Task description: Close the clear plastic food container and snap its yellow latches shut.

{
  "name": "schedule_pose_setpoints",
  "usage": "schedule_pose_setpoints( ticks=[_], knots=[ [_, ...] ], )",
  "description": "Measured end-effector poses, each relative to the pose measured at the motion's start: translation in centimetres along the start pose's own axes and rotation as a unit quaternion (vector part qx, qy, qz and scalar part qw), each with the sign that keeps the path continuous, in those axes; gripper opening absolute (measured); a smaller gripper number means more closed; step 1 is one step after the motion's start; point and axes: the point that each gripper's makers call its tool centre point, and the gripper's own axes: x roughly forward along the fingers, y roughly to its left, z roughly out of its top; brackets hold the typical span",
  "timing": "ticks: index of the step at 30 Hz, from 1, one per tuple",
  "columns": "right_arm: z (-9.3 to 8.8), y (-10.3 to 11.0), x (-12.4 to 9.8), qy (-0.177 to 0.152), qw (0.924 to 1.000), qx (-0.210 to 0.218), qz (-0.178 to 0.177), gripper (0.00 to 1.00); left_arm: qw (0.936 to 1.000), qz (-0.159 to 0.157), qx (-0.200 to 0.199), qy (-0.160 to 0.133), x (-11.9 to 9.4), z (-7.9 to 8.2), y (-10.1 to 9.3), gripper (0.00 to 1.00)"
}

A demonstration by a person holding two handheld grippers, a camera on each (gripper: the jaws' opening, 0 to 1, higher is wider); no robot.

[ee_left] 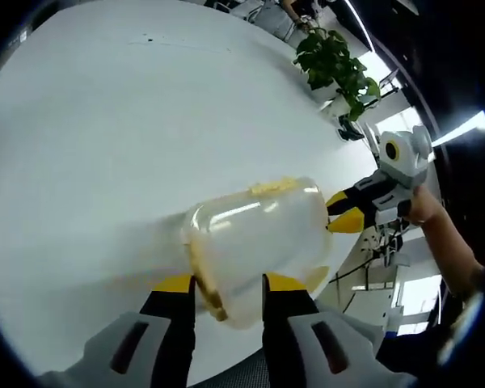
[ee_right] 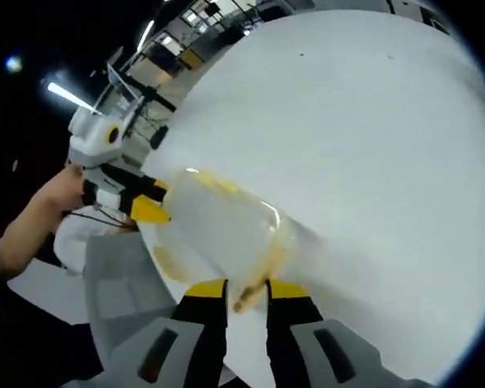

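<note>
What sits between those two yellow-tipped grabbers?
The clear container, in both views. The left gripper meets one end; the right gripper touches the other.

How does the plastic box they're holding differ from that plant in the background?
The container is clear plastic with yellow trim, while the plant is leafy green. The container lies tipped on its side between both grippers; the plant stands upright, untouched, at the far edge. Both sit on the same white table.
</note>
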Motion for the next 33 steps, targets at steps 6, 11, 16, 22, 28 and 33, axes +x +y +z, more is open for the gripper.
schedule_pose_setpoints(
  ticks=[6,11,16,22,28,33],
  knots=[
    [-0.24,0.15,0.03,-0.002,1.0000,-0.001,-0.003,0.16,1.0000,0.001,-0.001,-0.002,0.15,0.10,0.00,0.30],
    [-0.37,0.04,0.05,0.000,1.0000,0.007,0.000,0.16,1.0000,0.002,-0.005,-0.001,0.34,0.27,0.22,0.31],
    [-0.40,0.08,0.05,-0.002,1.0000,0.005,-0.001,0.16,0.9999,0.009,-0.001,-0.005,0.39,0.23,-0.04,0.32],
    [-0.30,-0.18,0.10,0.002,1.0000,0.003,-0.001,0.16,0.9999,0.014,0.000,-0.010,0.46,0.34,0.11,0.32],
    [-0.34,-0.25,0.07,0.001,1.0000,0.006,0.004,0.16,0.9998,0.015,0.004,-0.012,0.50,0.39,0.20,0.32],
    [-0.38,-0.20,0.04,0.002,1.0000,0.003,0.003,0.16,0.9998,0.014,0.006,-0.010,0.48,0.27,0.03,0.32]
  ],
)
